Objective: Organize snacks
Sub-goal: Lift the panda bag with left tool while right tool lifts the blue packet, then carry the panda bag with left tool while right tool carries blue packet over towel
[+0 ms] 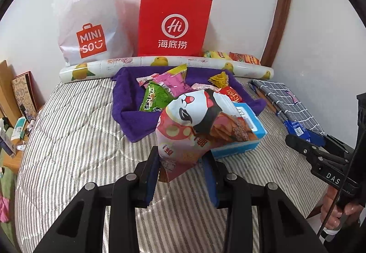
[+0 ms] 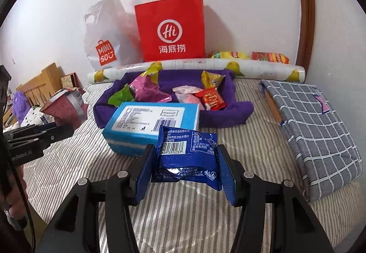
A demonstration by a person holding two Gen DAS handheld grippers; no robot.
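Note:
My left gripper (image 1: 183,159) is shut on a pink snack bag with a panda face (image 1: 196,125), held above the striped bed. In the right wrist view that bag (image 2: 66,106) shows at the left edge. My right gripper (image 2: 186,161) is shut on a small blue snack packet (image 2: 189,157), lifted over the bed; it appears at the right of the left wrist view as the blue packet (image 1: 297,129). Behind both lies a purple towel (image 2: 228,113) with several snack packets (image 2: 212,97) on it. A light blue box (image 2: 151,125) rests in front of the towel.
A red paper bag (image 1: 173,24) and a white plastic bag (image 1: 91,22) stand against the wall behind a rolled lemon-print sheet (image 1: 205,63). More snacks (image 2: 270,57) lie at the wall. A folded grey checked cloth (image 2: 315,125) lies right. Clutter and a wooden headboard (image 2: 41,83) are left.

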